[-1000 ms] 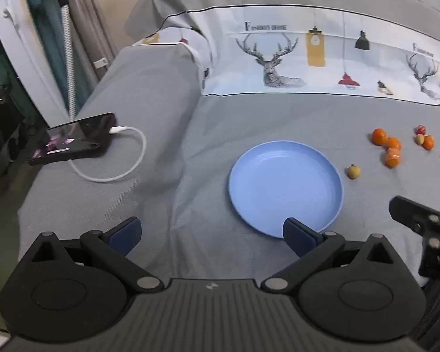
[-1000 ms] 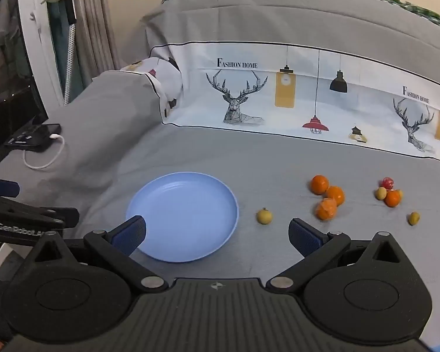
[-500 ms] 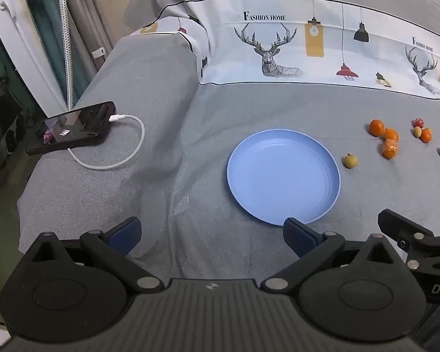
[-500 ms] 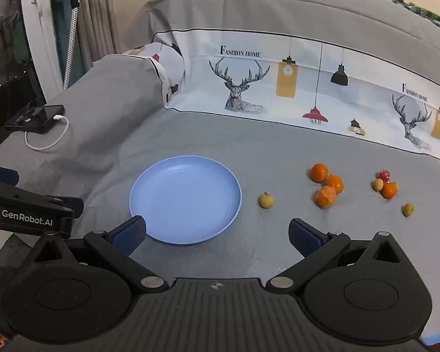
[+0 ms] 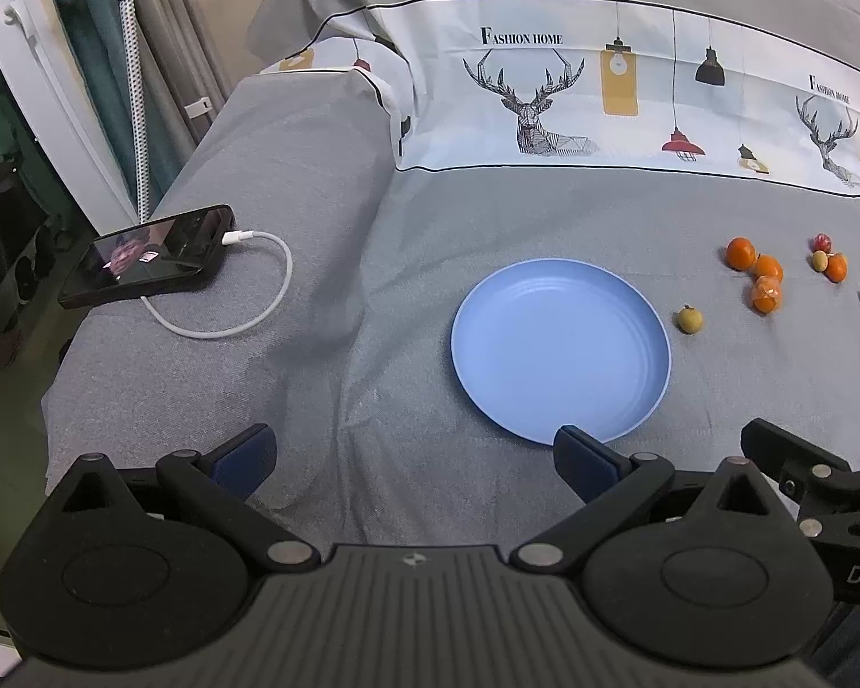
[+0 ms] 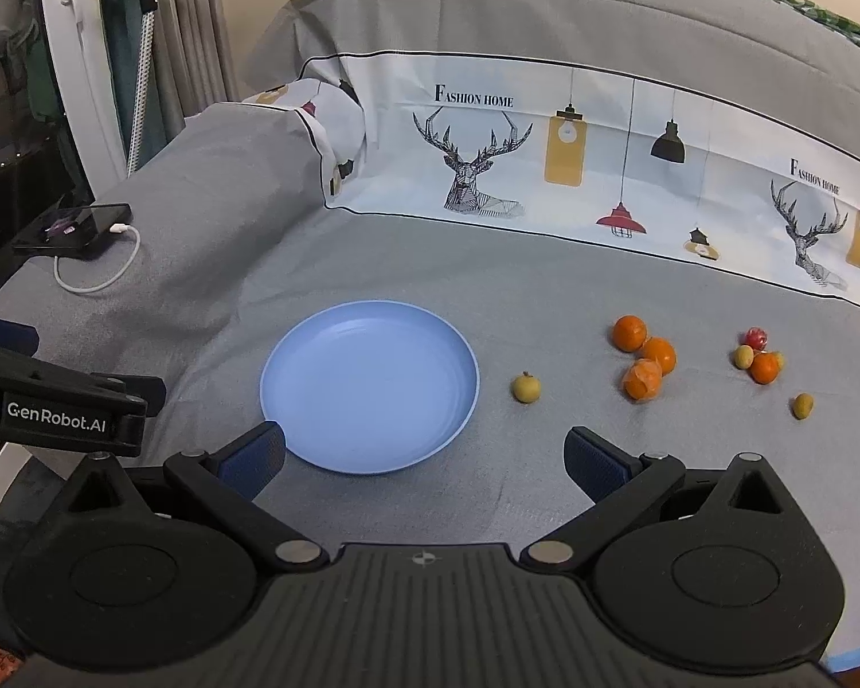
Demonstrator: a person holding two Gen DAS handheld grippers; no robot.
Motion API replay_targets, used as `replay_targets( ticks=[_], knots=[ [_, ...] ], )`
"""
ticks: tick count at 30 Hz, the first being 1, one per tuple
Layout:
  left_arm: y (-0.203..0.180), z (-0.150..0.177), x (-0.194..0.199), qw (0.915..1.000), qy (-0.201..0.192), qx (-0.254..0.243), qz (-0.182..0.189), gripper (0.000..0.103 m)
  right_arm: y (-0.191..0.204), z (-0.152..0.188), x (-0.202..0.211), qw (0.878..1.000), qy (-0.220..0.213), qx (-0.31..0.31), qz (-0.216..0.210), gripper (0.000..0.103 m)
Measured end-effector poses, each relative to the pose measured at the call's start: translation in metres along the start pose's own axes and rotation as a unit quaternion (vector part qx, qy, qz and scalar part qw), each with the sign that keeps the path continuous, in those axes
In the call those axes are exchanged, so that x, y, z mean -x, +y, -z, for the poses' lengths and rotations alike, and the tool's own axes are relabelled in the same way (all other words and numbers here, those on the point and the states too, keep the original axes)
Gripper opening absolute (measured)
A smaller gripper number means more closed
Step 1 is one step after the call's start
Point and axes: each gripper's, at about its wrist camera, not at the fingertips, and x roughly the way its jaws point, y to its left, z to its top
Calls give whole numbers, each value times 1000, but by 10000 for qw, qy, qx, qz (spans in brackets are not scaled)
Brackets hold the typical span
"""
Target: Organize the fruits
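An empty blue plate lies on the grey cloth. Right of it sits a small yellow fruit. Farther right are three oranges, then a red fruit, a fourth orange and more small yellow fruits. My left gripper is open and empty, near the plate's front left. My right gripper is open and empty, in front of the plate's right half.
A black phone with a white charging cable lies on a raised fold at the left. A printed deer cloth rises behind. The cloth's edge drops off at the far left, by curtains.
Both grippers have drawn back and risen a little, so the plate and fruits sit farther off in both views. Both stay open. Nothing on the cloth has moved.
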Motion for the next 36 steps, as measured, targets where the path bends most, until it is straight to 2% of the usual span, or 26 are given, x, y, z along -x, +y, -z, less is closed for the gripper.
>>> replay_targets(
  ticks=[36],
  knots=[
    [4, 1, -6, 9999, 66, 59, 61, 103, 8, 2, -6, 9999, 122, 101, -7, 103]
  ],
)
